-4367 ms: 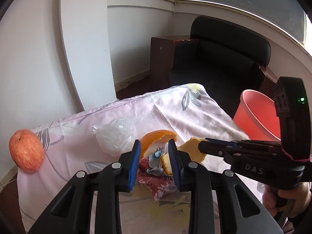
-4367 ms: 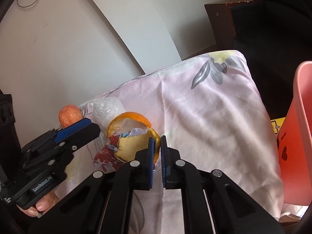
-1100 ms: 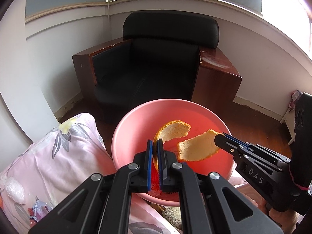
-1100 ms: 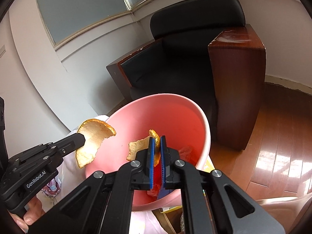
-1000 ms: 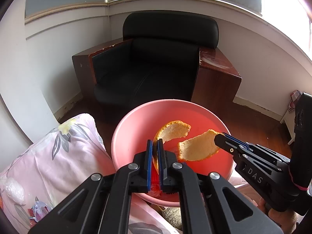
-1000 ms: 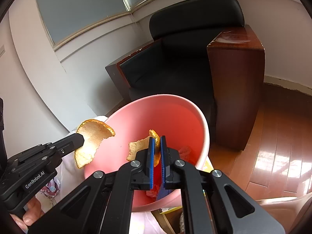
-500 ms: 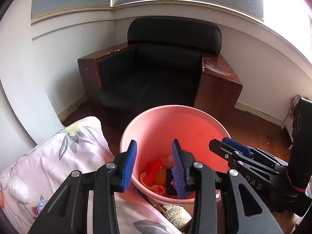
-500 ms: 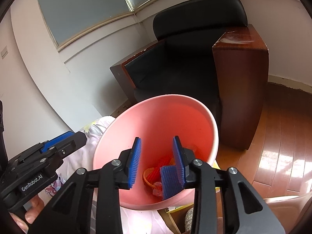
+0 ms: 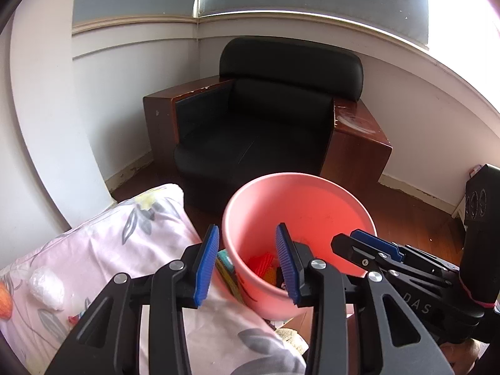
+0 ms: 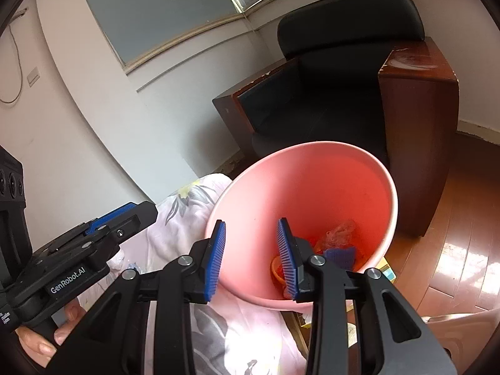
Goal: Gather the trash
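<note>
Trash: orange peel (image 10: 276, 268) and scraps lay at the bottom of the pink bin (image 10: 368, 168), which stood at the bench's (image 9: 131, 250) three o'clock edge. Left claw (image 9: 247, 262) and right claw (image 10: 253, 259) both hung over the bin, spread, nothing between the pads. Step in hand, by judgement: drop finished. More trash remained on the bench: white wad (image 9: 47, 287) at nine o'clock in the left view. Next move called for swinging back there and pinching it.
</note>
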`<move>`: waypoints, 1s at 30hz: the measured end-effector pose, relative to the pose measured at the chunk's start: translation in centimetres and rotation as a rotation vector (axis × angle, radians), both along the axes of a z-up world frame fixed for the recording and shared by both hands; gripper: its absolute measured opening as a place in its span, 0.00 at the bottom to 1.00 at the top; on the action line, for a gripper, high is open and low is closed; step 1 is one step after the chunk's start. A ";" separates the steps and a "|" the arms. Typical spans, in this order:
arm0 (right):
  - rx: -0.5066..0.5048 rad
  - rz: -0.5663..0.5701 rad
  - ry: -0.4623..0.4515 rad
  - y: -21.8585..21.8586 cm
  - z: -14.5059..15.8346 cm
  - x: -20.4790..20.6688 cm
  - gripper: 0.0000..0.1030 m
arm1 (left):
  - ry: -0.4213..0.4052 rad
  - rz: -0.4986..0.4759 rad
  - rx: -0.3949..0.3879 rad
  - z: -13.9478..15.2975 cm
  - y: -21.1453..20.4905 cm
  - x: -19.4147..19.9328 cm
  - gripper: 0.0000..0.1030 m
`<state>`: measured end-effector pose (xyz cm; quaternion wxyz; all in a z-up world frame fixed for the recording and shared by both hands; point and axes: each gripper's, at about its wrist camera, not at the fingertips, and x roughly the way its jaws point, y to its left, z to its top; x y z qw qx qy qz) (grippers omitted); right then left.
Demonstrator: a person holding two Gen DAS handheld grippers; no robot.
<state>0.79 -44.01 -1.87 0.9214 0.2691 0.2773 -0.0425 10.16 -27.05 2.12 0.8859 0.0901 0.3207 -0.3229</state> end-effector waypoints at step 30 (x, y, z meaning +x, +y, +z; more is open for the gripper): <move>-0.021 0.179 -0.015 10.1 2.7 0.0 0.34 | -0.119 0.203 0.001 0.9 16.1 -3.6 0.43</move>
